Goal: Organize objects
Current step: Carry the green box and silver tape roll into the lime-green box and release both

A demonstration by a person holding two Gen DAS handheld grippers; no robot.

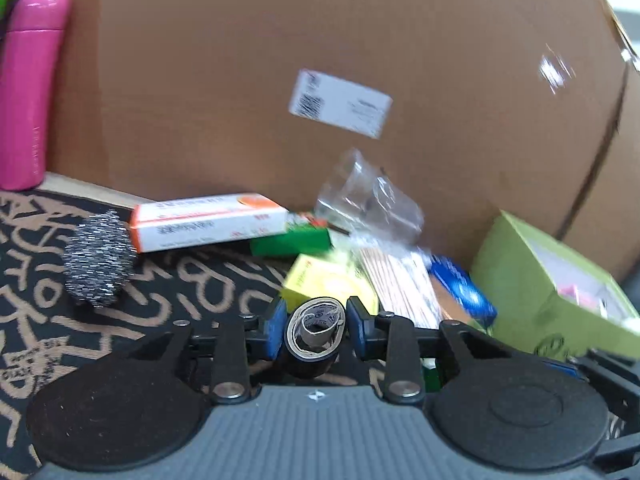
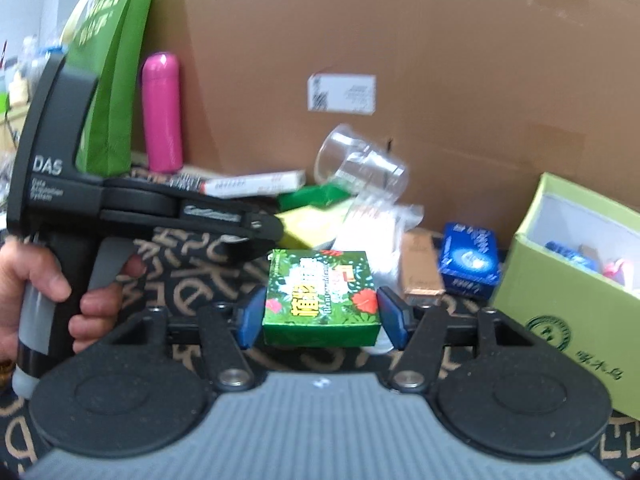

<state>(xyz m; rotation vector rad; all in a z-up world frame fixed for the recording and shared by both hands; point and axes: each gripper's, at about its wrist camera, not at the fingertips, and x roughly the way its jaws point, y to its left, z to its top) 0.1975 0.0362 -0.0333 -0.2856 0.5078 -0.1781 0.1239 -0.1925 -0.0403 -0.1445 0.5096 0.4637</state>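
In the left wrist view my left gripper (image 1: 316, 330) is shut on a small black roll of tape (image 1: 314, 334), one blue pad against each side of it. The right wrist view has my right gripper (image 2: 322, 318) shut on a green box with a red flower print (image 2: 320, 298), held just above the patterned mat (image 2: 188, 292). There a person's hand (image 2: 92, 304) holds the left gripper (image 2: 274, 230) at the left, pointing toward the pile. An open light-green box (image 2: 560, 292) with several small items inside stands at the right, its near wall (image 1: 532, 292) also in the left wrist view.
A large cardboard box (image 1: 360, 20) walls off the back. In front of it lie a tipped clear cup (image 2: 360, 164), a white-and-orange box (image 1: 208, 220), a yellow box (image 1: 320, 280) and a blue box (image 2: 470, 260). A steel scourer (image 1: 98, 258), pink bottle (image 2: 162, 112) and green bag (image 2: 112, 80) are on the left.
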